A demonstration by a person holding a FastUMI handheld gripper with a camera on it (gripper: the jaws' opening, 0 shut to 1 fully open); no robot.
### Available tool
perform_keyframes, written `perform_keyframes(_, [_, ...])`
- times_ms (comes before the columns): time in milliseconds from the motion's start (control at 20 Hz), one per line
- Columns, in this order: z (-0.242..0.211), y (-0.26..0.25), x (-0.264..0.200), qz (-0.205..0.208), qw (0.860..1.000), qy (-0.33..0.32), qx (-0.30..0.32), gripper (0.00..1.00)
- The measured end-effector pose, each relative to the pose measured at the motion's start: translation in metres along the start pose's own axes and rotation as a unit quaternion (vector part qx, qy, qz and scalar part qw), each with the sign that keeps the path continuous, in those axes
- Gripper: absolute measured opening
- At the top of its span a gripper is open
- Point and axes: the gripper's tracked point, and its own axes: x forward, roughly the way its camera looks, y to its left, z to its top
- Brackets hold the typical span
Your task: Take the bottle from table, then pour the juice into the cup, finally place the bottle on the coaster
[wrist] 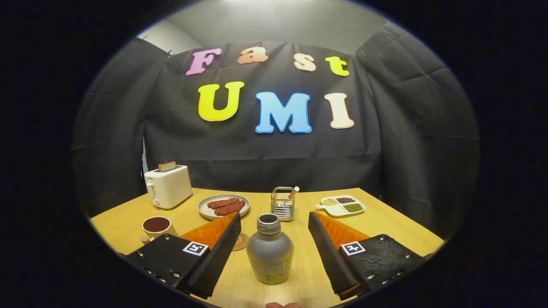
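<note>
At lower centre the gripper (274, 250) gapes wide around the open, probably light, slick plastic bottle (270, 251), best squeezed gently mid-body to avoid spilling.

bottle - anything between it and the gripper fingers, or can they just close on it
Nothing visible is in the way. The bottle stands upright on the table between the open gripper fingers, with bare gaps on both sides.

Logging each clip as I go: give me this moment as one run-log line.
stage: pre-grasp | gripper: open, straddling uncapped grey plastic bottle, no contact | cream cup: holds dark liquid | round woven coaster: bare, beside bottle
</note>
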Motion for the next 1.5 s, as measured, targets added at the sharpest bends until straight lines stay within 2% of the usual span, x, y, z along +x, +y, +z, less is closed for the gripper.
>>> perform_keyframes(350, [-0.046,0.000,0.017,0.000,1.000,0.020,0.018,0.97])
perform_keyframes(750, [-0.081,0.004,0.037,-0.003,0.999,0.041,-0.007,0.97])
perform_keyframes(800, [-0.086,0.006,0.039,-0.001,0.999,0.051,-0.004,0.90])
perform_keyframes(900, [-0.086,0.008,0.043,-0.001,0.999,0.054,-0.006,0.81])
perform_keyframes(1050, [-0.078,0.014,0.046,0.006,0.997,0.070,-0.021,0.77])
perform_keyframes(1200, [-0.063,0.004,0.042,-0.035,0.992,0.103,-0.063,0.78])
perform_keyframes(1350, [-0.043,0.009,0.042,-0.044,0.986,0.123,-0.106,0.78])
perform_keyframes(1500, [-0.025,0.022,0.046,-0.035,0.981,0.119,-0.147,0.77])
